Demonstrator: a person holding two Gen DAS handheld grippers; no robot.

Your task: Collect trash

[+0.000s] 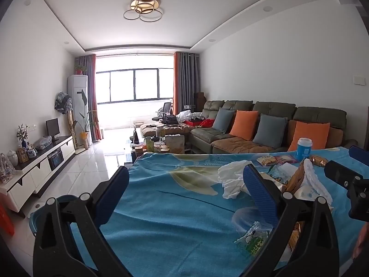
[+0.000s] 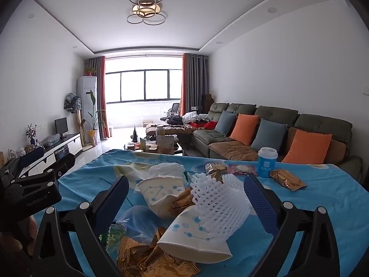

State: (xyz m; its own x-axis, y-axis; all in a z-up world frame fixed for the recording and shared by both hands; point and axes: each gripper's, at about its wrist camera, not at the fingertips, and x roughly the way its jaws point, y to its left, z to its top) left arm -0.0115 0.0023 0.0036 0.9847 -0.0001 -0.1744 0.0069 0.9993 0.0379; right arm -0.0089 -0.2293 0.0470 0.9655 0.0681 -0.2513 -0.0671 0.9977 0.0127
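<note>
The left gripper (image 1: 186,184) hangs over the bare blue cloth (image 1: 175,207) on the counter, jaws released and holding nothing; a green wrapper (image 1: 252,240) lies by its right finger at 4 o'clock, and a teal bin (image 1: 46,210) shows past its left finger at 8 o'clock. The right gripper (image 2: 185,190) also has its jaws released, spread around the trash pile without touching it. Between its fingers lie two crushed paper cups (image 2: 161,196), a white foam net (image 2: 219,198) resting on the nearer cup, and gold foil (image 2: 147,258) at 6 o'clock. Farther off at 1 o'clock stands an upright blue cup (image 2: 266,161), with a gold packet (image 2: 287,179) just beside it and two snack packets (image 2: 216,167) at 12 o'clock. A sofa (image 2: 265,127) stands behind the counter.
</note>
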